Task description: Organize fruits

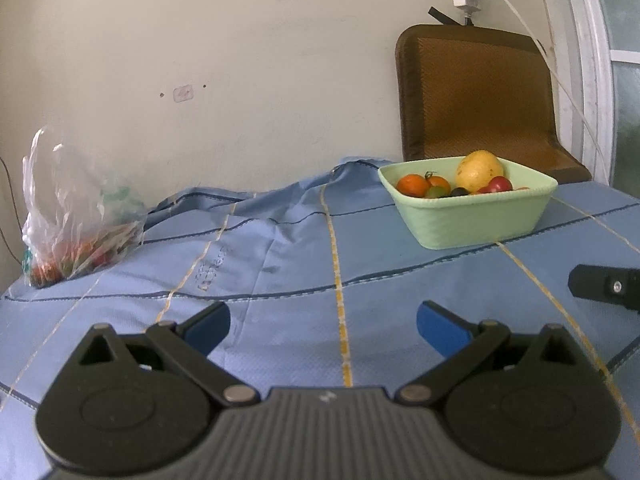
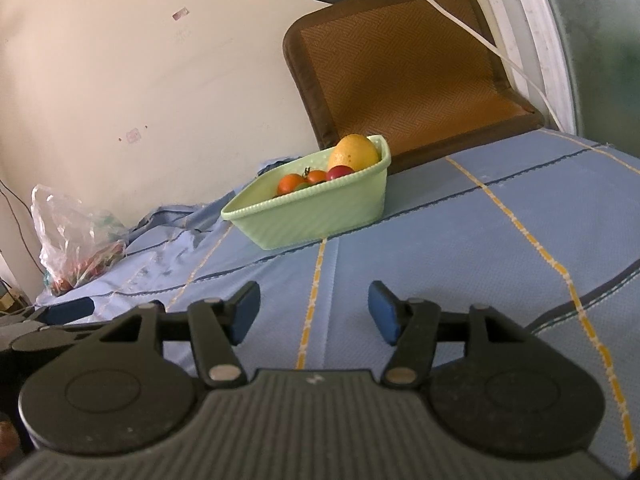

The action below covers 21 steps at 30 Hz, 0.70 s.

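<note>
The right claw hangs over the blue checked cloth with its blue-padded jaws apart and nothing between them. Ahead stands a pale green basket holding a yellow mango and small tomatoes. A plastic bag lies far left.

we list: fruits in basket on cloth; bag far left; chair behind basket.
</note>
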{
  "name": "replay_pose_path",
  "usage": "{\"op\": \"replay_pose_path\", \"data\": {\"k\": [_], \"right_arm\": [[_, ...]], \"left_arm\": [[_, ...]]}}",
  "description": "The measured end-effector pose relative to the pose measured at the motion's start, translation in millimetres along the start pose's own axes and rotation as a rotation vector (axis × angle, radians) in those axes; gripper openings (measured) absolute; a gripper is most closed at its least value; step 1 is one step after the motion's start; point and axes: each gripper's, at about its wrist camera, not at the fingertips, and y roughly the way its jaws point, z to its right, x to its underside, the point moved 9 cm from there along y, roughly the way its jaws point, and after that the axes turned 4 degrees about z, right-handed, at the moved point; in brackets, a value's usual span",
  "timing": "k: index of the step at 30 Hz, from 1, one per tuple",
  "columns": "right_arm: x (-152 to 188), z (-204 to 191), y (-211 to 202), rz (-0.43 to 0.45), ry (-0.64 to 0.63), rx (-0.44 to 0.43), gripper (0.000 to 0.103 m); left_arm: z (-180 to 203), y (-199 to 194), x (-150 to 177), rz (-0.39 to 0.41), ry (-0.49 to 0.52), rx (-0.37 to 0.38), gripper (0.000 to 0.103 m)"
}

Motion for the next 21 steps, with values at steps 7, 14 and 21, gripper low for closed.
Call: {"op": "replay_pose_path", "data": {"k": [7,14,21], "right_arm": [[0.7,-2.7,-2.5,0.006,-0.001,-0.012,0.063],[0.2,-4.7,-2.3,0.000,-0.001,-0.030,0.064],[-0.3,-5.6,-1.5,-0.006,0.009,-0.051,0.064]], "left_arm": [[0.5,1.2,0.6,-0.008,-0.005,0.010,0.103],[3.0,1.6,1.6,-0.010,0.014,0.007,0.103],[6.2,1.3,1.4,-0.003,0.044,-0.001,0.103]]}}
